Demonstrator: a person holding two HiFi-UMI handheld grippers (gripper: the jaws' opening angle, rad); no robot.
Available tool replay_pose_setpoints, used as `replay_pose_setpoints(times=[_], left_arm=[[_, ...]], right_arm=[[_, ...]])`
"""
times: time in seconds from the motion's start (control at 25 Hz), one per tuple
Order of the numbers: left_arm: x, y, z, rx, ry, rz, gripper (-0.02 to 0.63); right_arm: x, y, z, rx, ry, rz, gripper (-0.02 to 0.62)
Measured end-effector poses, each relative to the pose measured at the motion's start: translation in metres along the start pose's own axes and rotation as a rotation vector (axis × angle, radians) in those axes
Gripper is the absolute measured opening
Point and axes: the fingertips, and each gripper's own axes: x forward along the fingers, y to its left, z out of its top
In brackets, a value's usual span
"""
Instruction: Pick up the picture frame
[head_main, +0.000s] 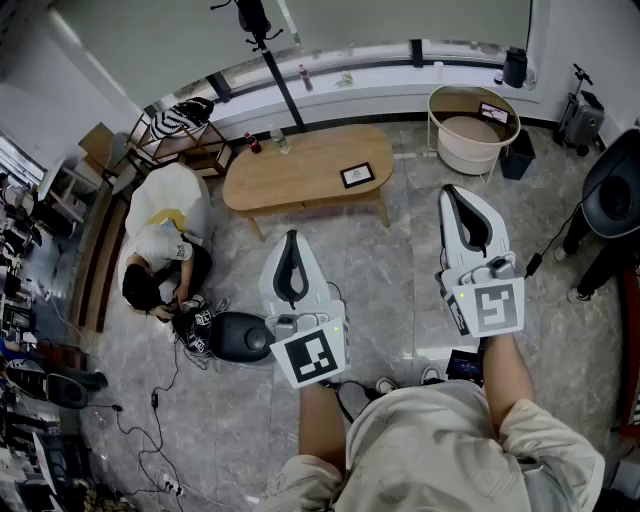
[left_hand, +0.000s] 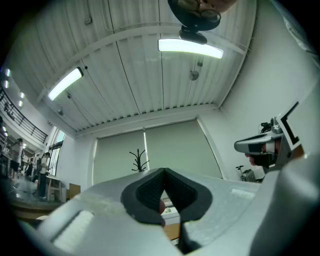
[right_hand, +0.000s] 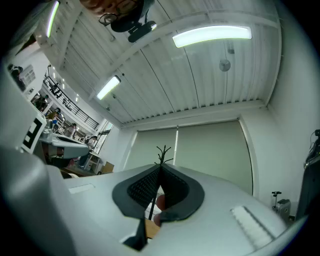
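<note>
The picture frame, small with a dark border, lies flat on the right part of an oval wooden coffee table in the head view. Both grippers are held well short of the table, over the tiled floor, pointing toward it and slightly upward. My left gripper is shut and empty, below the table's middle. My right gripper is shut and empty, to the right of the table's end. In the left gripper view the closed gripper points at a window blind; the right gripper view shows its gripper closed the same way. The frame is in neither gripper view.
A person crouches on the floor left of my left gripper, beside a black rounded object and cables. Two small bottles stand at the table's far left. A round tub is far right; a black stand rises behind the table.
</note>
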Motion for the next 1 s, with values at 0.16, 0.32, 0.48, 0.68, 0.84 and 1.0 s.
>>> replay_pose_setpoints(times=[0.16,0.32,0.48,0.68,0.84,1.0], left_arm=[[-0.005,0.007,0.003,-0.006,-0.008,0.001,0.003],[-0.013,0.011,0.000,-0.006,-0.008,-0.003,0.003],[-0.021,0.023,-0.007,-0.021,-0.002,0.003,0.003],[-0.036,0.038,-0.015,-0.036,0.007,-0.001,0.003],[-0.044,0.053,-0.022,-0.060,0.025,-0.005,0.003],[-0.050,0.068,-0.025,-0.072,0.018,-0.001,0.003]], right_arm=[[-0.001,0.011,0.004,-0.002,0.002,0.004,0.002],[-0.004,0.025,0.002,-0.006,0.009,0.014,0.002],[-0.005,0.039,0.002,0.010,-0.001,0.011,0.002],[-0.008,0.059,0.003,0.018,0.019,0.005,0.002],[-0.009,0.079,0.003,0.006,0.023,-0.001,0.002],[-0.007,0.099,0.003,-0.025,0.023,0.013,0.002]])
